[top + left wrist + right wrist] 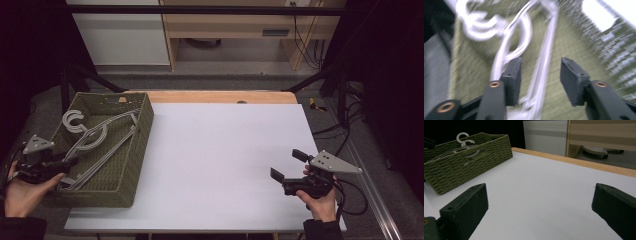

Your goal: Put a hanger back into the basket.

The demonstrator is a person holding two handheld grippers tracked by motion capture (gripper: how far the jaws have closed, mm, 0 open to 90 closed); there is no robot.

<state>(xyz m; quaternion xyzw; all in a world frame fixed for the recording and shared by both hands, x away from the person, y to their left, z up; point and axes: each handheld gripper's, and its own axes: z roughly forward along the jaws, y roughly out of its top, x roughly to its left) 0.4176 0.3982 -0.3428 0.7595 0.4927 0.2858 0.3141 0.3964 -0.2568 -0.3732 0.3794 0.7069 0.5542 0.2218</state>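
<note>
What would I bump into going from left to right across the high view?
The left gripper → the grey plastic hangers in the green woven basket → the bare white table top → the right gripper.

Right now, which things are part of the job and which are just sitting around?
Part of the job:
- grey hangers
- green woven basket holding them
- left hand-held gripper, open over the hangers

Just around:
- right hand-held gripper, open over the white table
- cabinet behind
</note>
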